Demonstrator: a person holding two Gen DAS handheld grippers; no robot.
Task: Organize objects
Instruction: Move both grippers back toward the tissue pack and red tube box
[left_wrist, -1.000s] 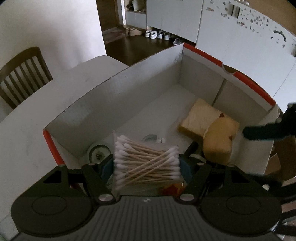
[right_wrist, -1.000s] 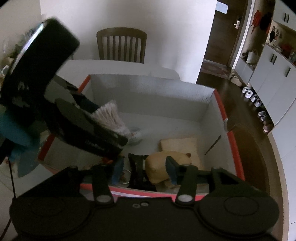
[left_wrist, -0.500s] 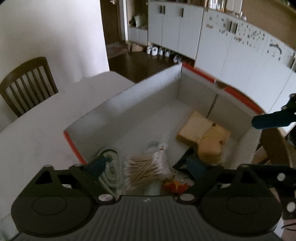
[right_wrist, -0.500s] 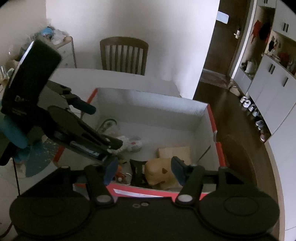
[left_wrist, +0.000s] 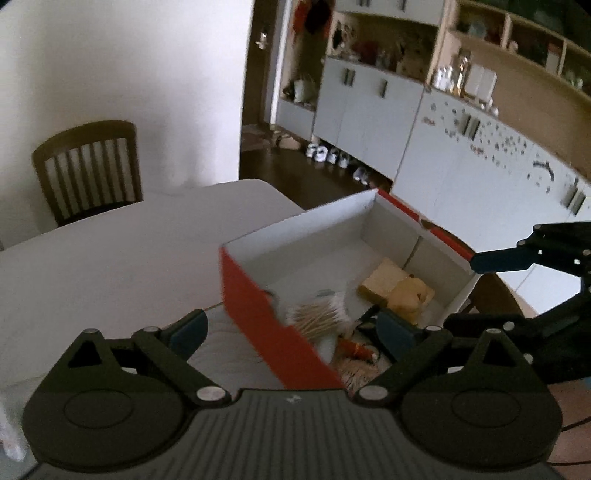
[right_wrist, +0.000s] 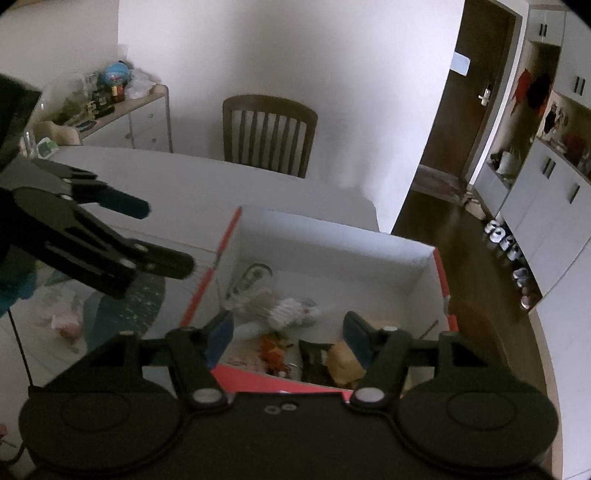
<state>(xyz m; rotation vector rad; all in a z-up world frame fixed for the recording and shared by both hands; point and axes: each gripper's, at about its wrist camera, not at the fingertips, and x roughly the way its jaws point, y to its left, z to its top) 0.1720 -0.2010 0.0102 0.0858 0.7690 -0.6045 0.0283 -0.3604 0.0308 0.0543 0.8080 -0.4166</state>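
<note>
A red and white cardboard box (left_wrist: 269, 332) (right_wrist: 332, 236) stands on the white table. Inside lie a bag of cotton swabs (left_wrist: 319, 317) (right_wrist: 284, 310), a yellow sponge and a yellow soft toy (left_wrist: 408, 293) (right_wrist: 343, 363), and a small orange item (left_wrist: 356, 347) (right_wrist: 271, 349). My left gripper (left_wrist: 291, 328) is open and empty, raised above the box's near left wall; it also shows in the right wrist view (right_wrist: 162, 236). My right gripper (right_wrist: 288, 336) is open and empty over the box's near edge; one of its fingers (left_wrist: 502, 258) shows in the left wrist view.
A wooden chair (left_wrist: 88, 166) (right_wrist: 269, 133) stands behind the white table (left_wrist: 110, 258). A blue-grey mat (right_wrist: 122, 299) with a pink item lies left of the box. Cabinets (left_wrist: 424, 129) and a doorway are at the right. A cluttered sideboard (right_wrist: 110, 107) stands at the back left.
My left gripper opened and let the bag of cotton swabs drop into the box, then rose and pulled back to the left. My right gripper also rose a little.
</note>
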